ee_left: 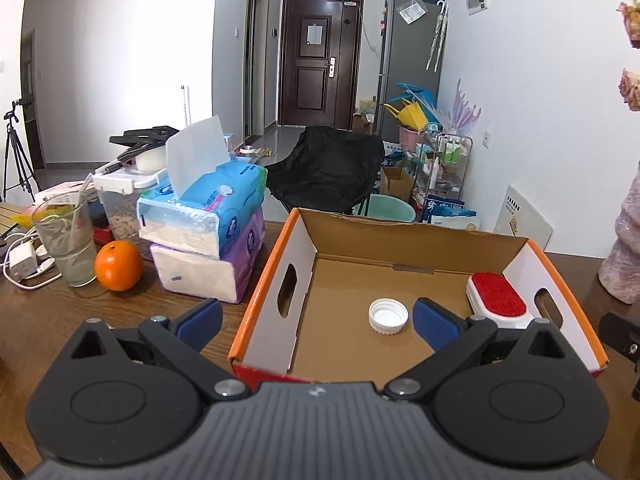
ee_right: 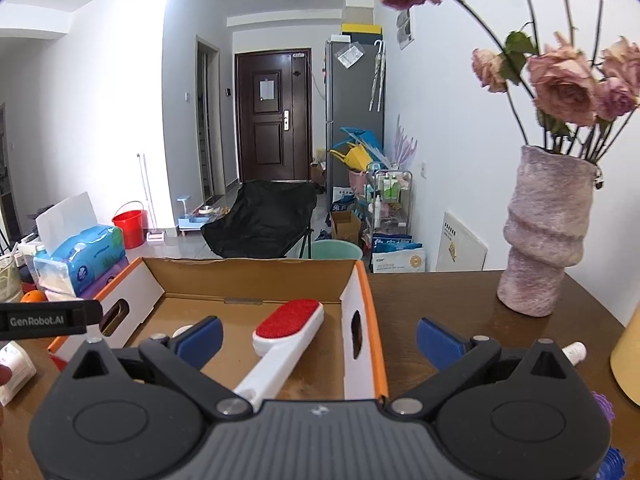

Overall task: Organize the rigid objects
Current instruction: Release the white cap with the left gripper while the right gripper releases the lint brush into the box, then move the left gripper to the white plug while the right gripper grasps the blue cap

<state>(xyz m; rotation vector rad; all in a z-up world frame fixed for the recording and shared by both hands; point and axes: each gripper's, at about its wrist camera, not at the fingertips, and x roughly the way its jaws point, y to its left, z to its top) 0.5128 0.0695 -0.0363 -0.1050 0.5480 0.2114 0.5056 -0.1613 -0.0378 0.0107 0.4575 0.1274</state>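
An open cardboard box (ee_left: 276,256) with orange rims stands on the brown table. Inside it lie a white bottle cap (ee_left: 388,316) and a white lint brush with a red pad (ee_left: 498,298). My left gripper (ee_left: 318,318) is open over the box's near left corner, nothing between its blue pads. In the right wrist view the same box (ee_right: 366,300) holds the lint brush (ee_right: 288,332), its handle pointing toward me. My right gripper (ee_right: 320,338) is open astride the box's right wall, holding nothing. The cap (ee_right: 182,331) is mostly hidden behind the left finger.
Left of the box sit stacked tissue packs (ee_left: 208,232), an orange (ee_left: 118,265), a glass (ee_left: 66,240) and a charger with cables (ee_left: 24,264). A pink vase of dried roses (ee_right: 540,236) stands at the right. A white tube (ee_right: 574,350) and a yellow object (ee_right: 628,360) lie near the right gripper.
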